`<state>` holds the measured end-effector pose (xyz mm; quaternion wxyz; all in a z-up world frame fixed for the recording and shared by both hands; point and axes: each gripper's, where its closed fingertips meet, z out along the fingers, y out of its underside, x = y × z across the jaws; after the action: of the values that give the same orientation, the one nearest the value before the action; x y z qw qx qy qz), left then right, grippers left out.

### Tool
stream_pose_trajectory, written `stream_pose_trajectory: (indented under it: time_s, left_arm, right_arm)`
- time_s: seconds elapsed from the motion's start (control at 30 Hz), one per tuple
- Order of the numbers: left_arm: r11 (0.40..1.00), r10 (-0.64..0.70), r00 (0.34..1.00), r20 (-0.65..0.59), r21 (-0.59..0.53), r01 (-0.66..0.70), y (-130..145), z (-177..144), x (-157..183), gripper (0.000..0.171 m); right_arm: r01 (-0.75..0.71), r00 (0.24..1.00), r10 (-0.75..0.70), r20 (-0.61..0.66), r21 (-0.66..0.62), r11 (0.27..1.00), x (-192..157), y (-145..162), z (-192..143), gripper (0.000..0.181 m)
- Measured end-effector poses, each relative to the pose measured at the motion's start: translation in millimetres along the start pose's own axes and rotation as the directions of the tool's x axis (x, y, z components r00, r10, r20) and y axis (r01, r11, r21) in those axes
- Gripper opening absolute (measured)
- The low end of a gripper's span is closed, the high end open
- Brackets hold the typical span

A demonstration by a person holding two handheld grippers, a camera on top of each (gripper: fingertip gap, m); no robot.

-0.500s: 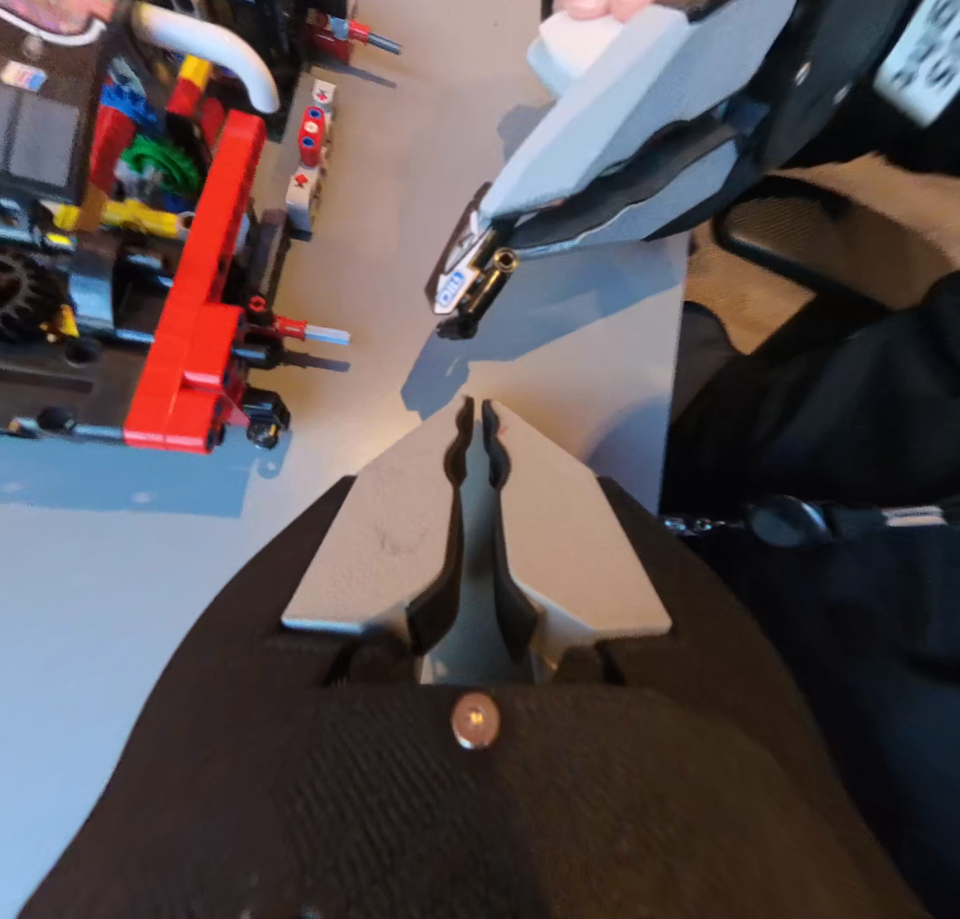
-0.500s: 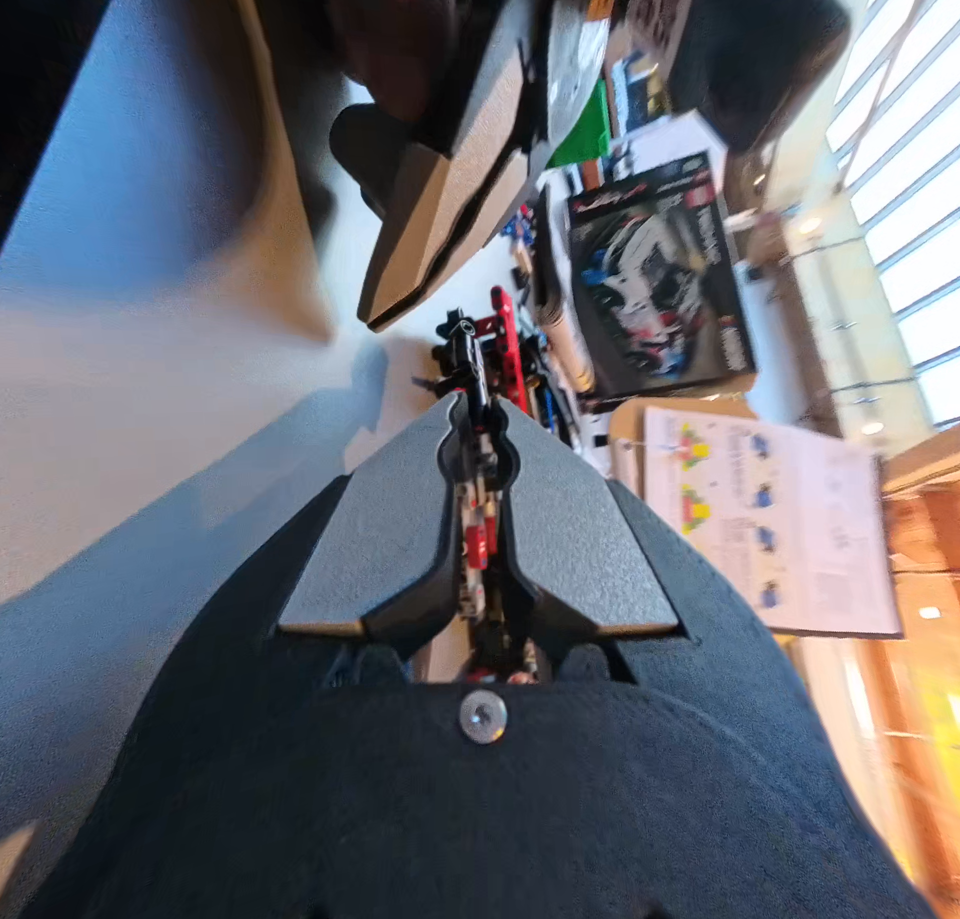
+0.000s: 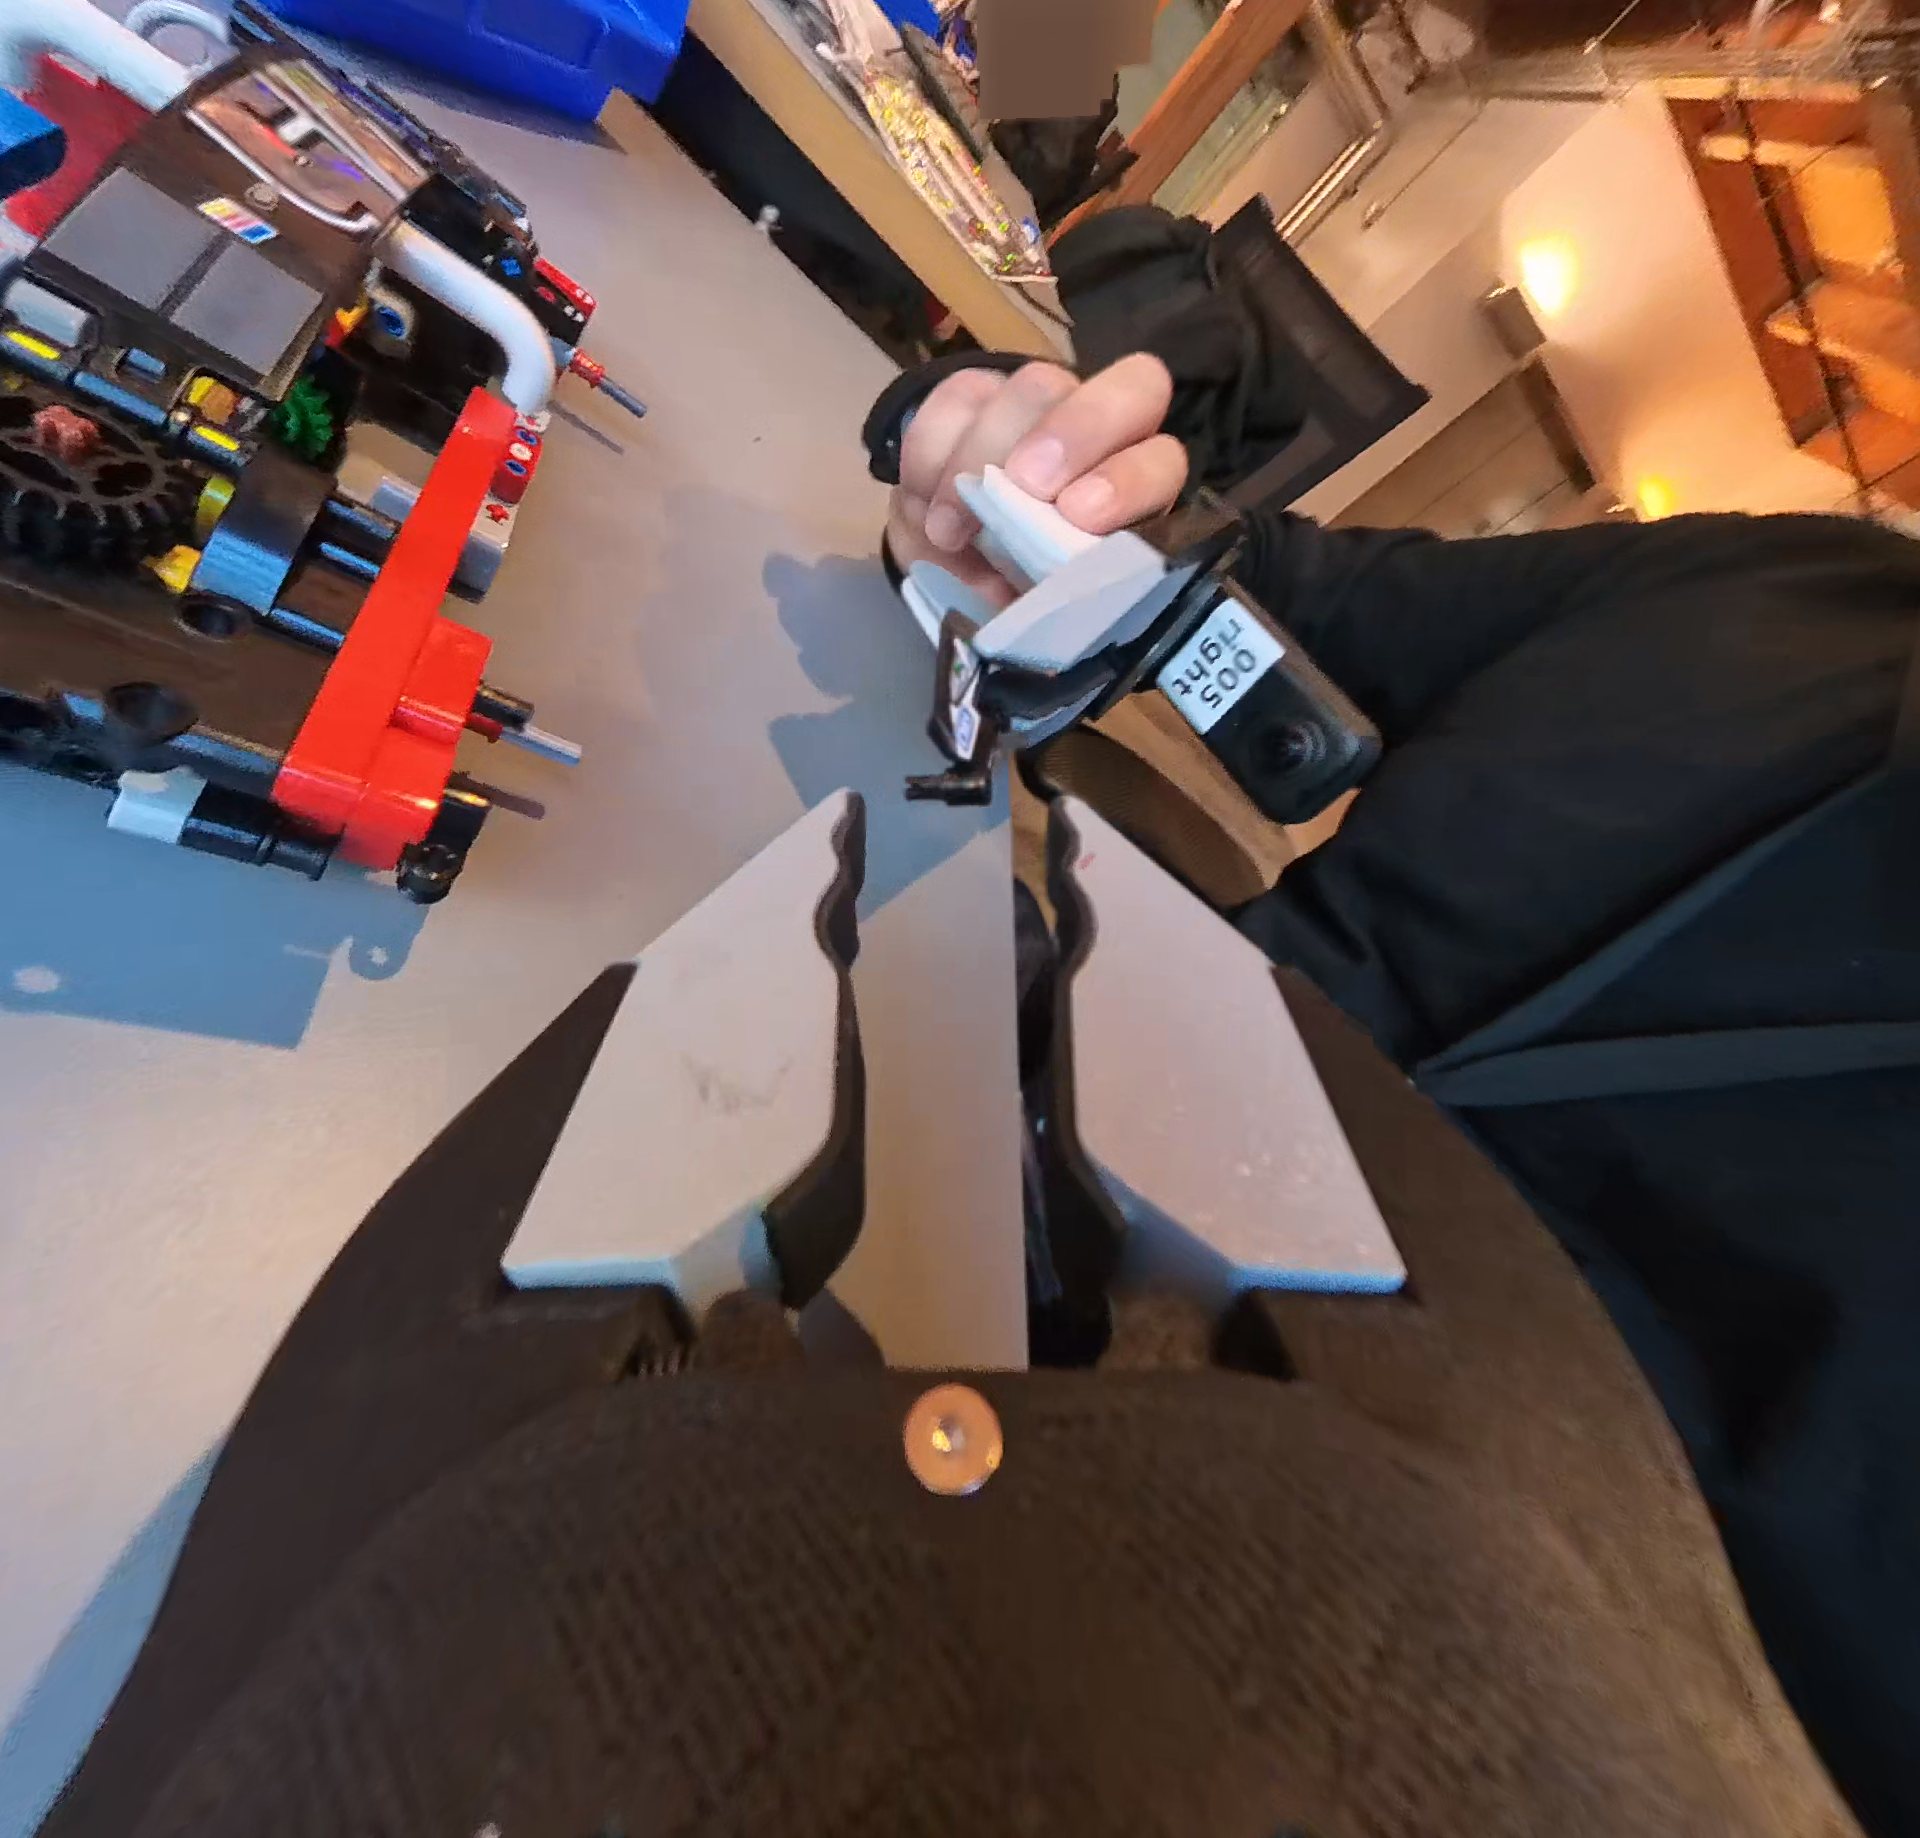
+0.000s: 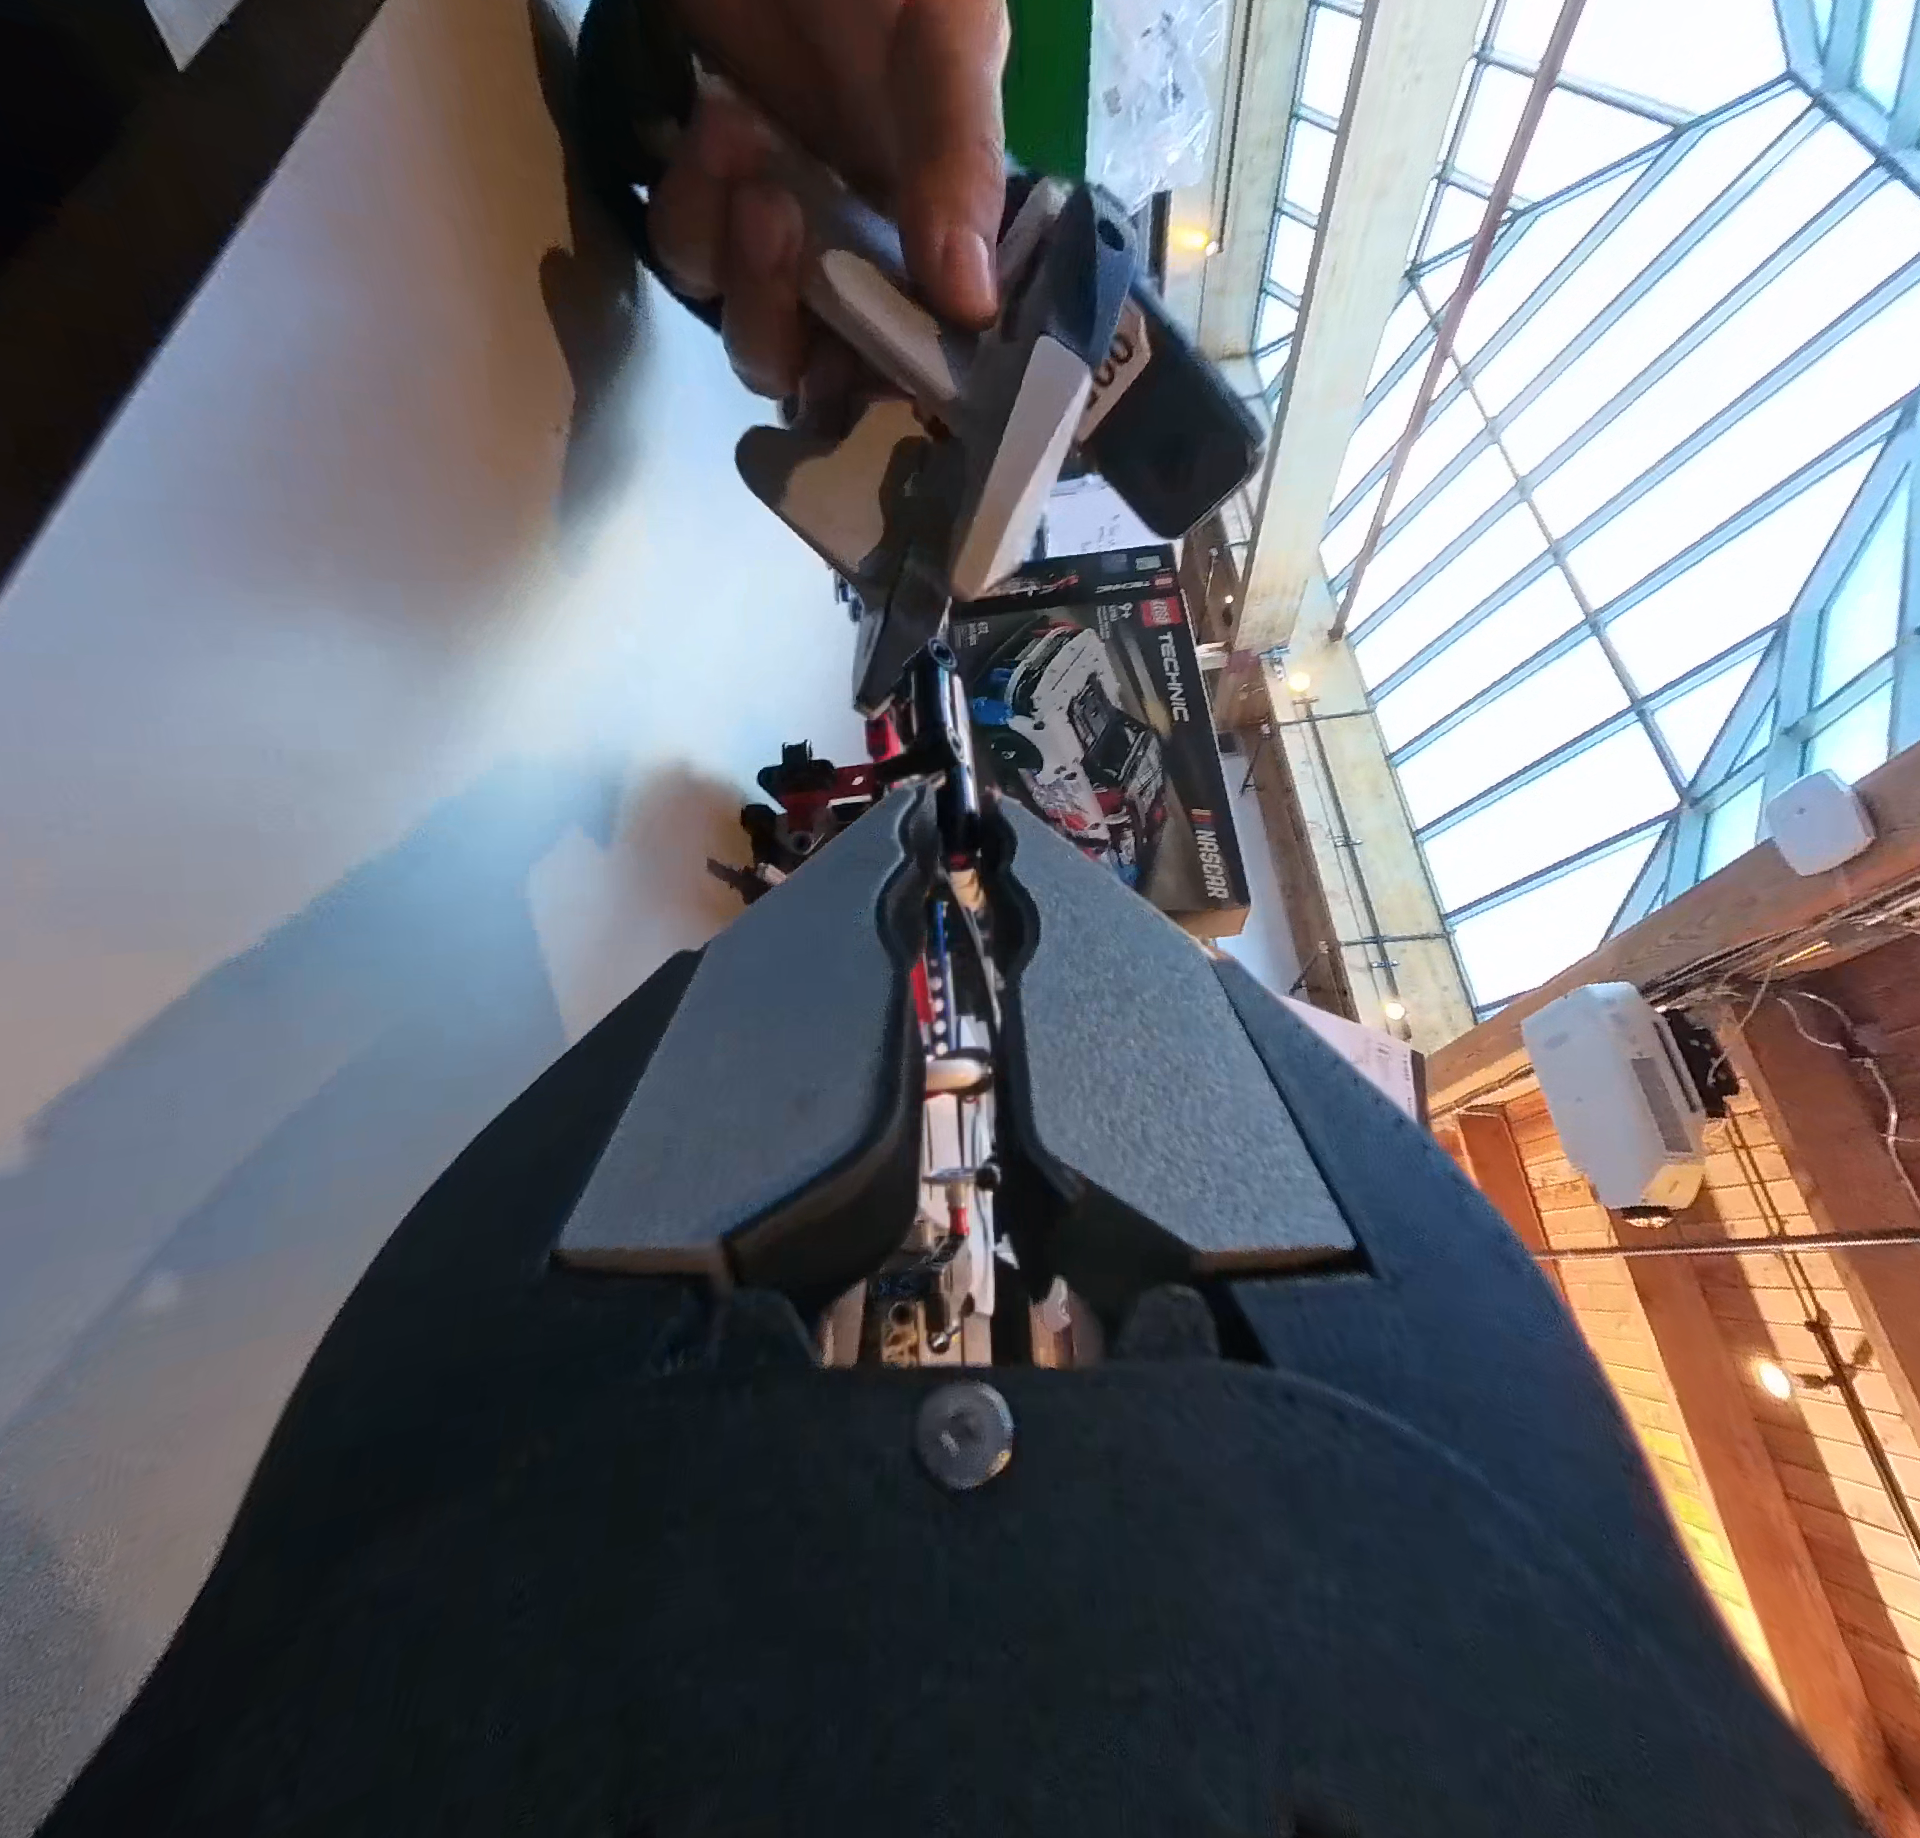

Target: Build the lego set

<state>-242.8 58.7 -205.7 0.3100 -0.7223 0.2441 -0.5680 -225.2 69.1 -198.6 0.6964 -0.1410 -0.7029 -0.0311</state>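
My right gripper [image 4: 956,832] pinches a black pin piece [image 4: 948,739] mid-frame; left gripper [image 3: 951,843] spread, empty. Next: hand-off or seat into car chassis [image 3: 260,500], upper left.

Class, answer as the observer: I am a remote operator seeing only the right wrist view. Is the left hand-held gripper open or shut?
Observer: Open; the left hand-held gripper has its fingers wide apart, nothing between them.
Operator: Where is my piece relative to it?
Observer: The black piece in the right hand-held gripper hangs just ahead of those fingertips, above the table.
Operator: What's behind the lego model?
Observer: Behind the lego model, a blue bin.
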Motion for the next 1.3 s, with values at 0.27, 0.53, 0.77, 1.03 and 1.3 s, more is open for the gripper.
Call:
stream_pose_trajectory:
  time_s: [0.27, 0.53, 0.77, 1.03, 1.3]
  left_arm:
    - [0.997, 0.073, 0.990, -0.124, -0.021, -0.076, -4, 17, 24, 0.030]
    - [0.995, 0.090, 0.989, -0.120, 0.043, -0.086, -10, 22, 21, 0.015]
    - [0.972, 0.227, 0.973, -0.038, -0.062, -0.229, 3, 18, 13, 0.014]
    - [0.840, 0.502, 0.860, 0.094, -0.291, -0.459, 18, 16, -12, 0.014]
    - [0.873, 0.461, 0.884, 0.081, -0.219, -0.435, 13, 25, -5, 0.014]
  right_arm:
    - [-0.088, 0.996, 0.089, -0.012, 0.051, 0.995, 9, -5, -4, 0.003]
    - [-0.113, 0.994, 0.113, -0.007, 0.030, 0.993, 10, 2, -4, 0.003]
    - [-0.207, 0.975, 0.199, 0.102, 0.074, 0.976, -2, -6, -3, 0.003]
    - [-0.652, 0.718, 0.613, 0.328, 0.011, 0.758, -11, 3, 3, 0.043]
    - [-0.560, 0.763, 0.539, 0.358, -0.051, 0.827, -28, 4, 16, 0.032]
